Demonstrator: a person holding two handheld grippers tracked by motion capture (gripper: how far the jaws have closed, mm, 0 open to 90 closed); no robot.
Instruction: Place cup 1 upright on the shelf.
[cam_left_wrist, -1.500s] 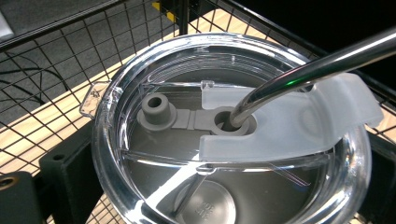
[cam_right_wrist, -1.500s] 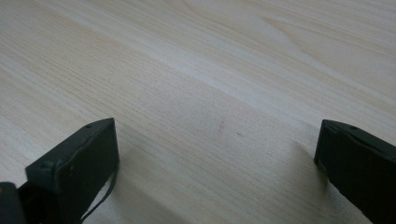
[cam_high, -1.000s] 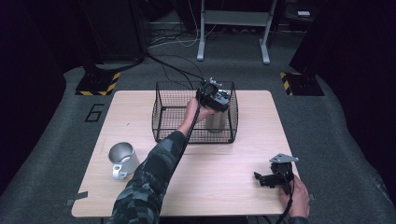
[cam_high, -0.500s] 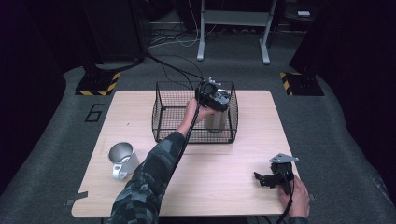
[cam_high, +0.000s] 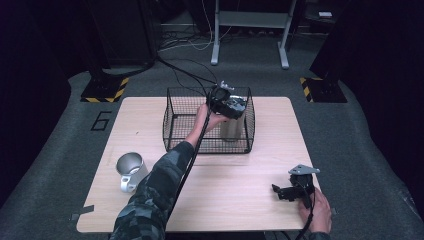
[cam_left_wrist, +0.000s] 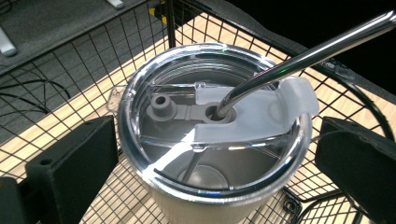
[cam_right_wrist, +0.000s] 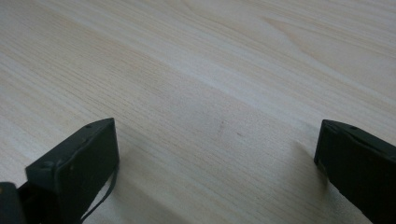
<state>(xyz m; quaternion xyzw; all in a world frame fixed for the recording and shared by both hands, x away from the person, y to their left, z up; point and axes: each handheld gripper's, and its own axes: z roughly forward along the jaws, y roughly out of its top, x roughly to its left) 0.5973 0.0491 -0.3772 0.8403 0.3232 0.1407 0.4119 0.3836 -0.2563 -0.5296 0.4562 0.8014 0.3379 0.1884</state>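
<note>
Left gripper (cam_high: 227, 102): jaws released, straddling your tumbler (cam_left_wrist: 212, 140) in the basket (cam_high: 172, 125).
Right gripper (cam_high: 292, 190): jaws released, idle.
Risk: you could knock the straw (cam_left_wrist: 299, 58) and tip it.

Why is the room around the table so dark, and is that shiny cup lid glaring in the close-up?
High view: light falls on the table, the room around fades to black. Left gripper view: the clear lid carries bright glare patches, and the metal straw gleams. Right gripper view: soft jaw shadows on sharp wood grain.
</note>
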